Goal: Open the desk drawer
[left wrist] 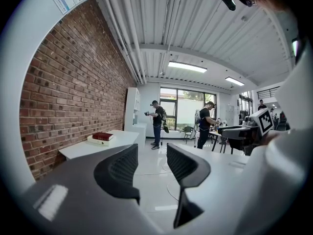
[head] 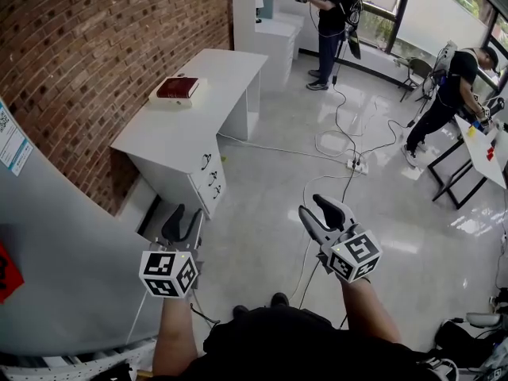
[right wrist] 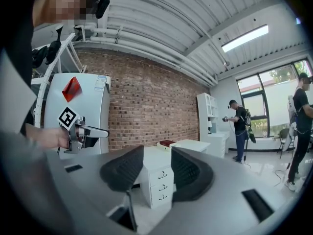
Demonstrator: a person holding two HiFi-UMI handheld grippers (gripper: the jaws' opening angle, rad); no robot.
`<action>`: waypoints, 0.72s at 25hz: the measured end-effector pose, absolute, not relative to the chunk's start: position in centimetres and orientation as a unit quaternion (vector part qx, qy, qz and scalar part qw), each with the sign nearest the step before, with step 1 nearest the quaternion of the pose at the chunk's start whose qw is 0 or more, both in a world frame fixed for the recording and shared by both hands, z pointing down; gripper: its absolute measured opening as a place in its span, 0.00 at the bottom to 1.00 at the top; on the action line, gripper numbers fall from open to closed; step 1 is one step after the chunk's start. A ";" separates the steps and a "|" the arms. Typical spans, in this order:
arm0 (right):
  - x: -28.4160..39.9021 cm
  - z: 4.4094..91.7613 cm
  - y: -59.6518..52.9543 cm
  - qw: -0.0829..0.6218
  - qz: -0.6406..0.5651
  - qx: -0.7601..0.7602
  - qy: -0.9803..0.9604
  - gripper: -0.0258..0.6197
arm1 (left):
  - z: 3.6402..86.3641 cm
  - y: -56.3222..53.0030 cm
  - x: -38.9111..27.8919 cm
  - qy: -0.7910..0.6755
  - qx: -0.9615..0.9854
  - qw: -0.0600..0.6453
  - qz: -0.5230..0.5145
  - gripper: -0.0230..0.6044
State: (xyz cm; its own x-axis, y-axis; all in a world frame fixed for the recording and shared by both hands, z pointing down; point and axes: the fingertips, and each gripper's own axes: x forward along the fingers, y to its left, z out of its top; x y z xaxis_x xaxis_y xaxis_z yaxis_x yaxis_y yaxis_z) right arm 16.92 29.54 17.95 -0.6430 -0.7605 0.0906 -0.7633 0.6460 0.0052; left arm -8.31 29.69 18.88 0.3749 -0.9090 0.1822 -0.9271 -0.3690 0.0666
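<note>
Left tongs, right tongs parted, desk, cable

brick wall | glossy pale floor | far windows | ceiling strip lights

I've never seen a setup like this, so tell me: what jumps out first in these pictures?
The red-brown brick wall on the left, with a white three-drawer desk against it carrying a dark red book. In the foreground, the person holds the left tongs and right tongs, each bearing a black-and-white marker cube, both open and empty, well short of the desk.
</note>
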 end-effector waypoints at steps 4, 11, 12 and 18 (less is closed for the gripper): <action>16.9 18.1 29.9 0.046 0.018 0.421 -0.906 0.33 | 19.0 29.8 -8.5 -0.556 0.825 0.081 0.057 0.38; 18.2 18.4 29.6 0.053 0.021 0.438 -0.897 0.47 | 19.2 30.2 -8.0 -0.559 0.823 0.080 0.061 0.45; 18.3 18.4 29.5 0.053 0.022 0.437 -0.897 0.47 | 19.2 30.4 -7.9 -0.560 0.822 0.080 0.061 0.45; 17.9 17.8 28.9 0.046 0.016 0.417 -0.908 0.47 | 19.7 30.5 -7.7 -0.571 0.814 0.086 0.064 0.47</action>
